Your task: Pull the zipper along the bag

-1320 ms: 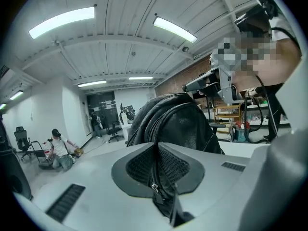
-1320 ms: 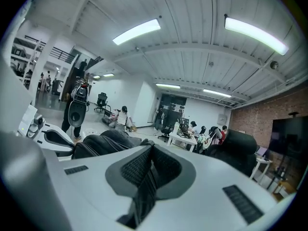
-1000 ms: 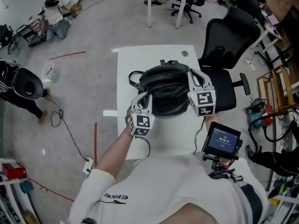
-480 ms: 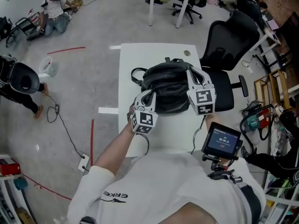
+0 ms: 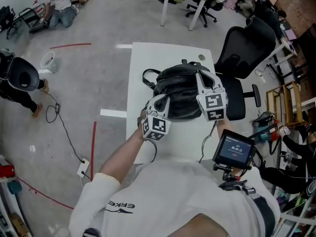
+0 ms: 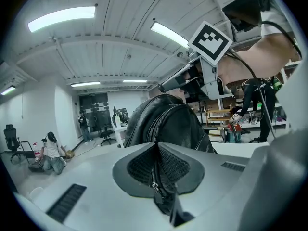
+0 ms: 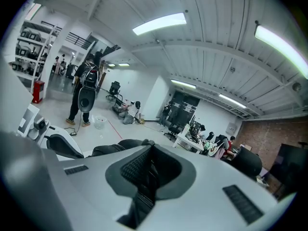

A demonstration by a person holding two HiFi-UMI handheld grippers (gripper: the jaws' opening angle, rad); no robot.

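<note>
The person's bare left forearm (image 5: 121, 157) reaches from the lower left up to the near left corner of the black leather bag (image 5: 180, 95). There the left gripper (image 5: 162, 102) lies tilted against the leather. Its jaws are pressed together on the zipper pull (image 6: 154, 186), just below the zipper track that runs up over the bag. The right gripper (image 5: 201, 79) lies along the bag's right side, marker cube toward the person. Its jaws are clamped on a black strip of the bag; strap or fold, I cannot tell. The bag sits in the middle of a white table (image 5: 148, 63). The white shirt (image 5: 173, 201) reads "ERKE". The digits on the small monitor (image 5: 234, 149), near and right of the bag, are too small to read.
</note>
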